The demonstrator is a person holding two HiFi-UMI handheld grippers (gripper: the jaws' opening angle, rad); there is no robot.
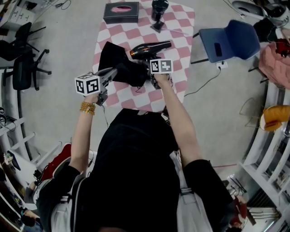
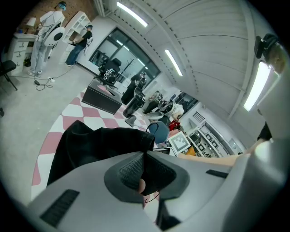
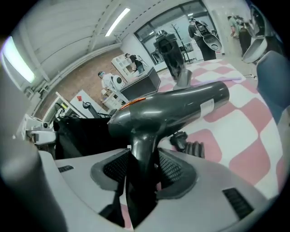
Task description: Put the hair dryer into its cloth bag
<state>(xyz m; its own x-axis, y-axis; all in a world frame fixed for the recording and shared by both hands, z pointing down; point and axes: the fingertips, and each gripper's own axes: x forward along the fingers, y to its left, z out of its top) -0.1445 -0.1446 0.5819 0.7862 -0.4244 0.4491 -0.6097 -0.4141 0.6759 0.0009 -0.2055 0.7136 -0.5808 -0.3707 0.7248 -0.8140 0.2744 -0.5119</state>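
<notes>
The hair dryer [image 1: 152, 48] is at the middle of the desk [image 1: 179, 41], nozzle toward the right edge. The right gripper's [image 3: 142, 170] fingers clamp its handle. Its rear end is just beside the black cloth bag [image 1: 118, 63], whose edge the left gripper's [image 2: 144, 174] fingers pinch, nearly closed. A black box [image 1: 121, 12] stands at the far edge.

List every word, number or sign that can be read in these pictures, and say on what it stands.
No text can be read in any view.
On the hair dryer, a white sticker: print too blurred to read.
On the left marker cube and the right marker cube: black-and-white square patterns only, no letters or numbers.
</notes>
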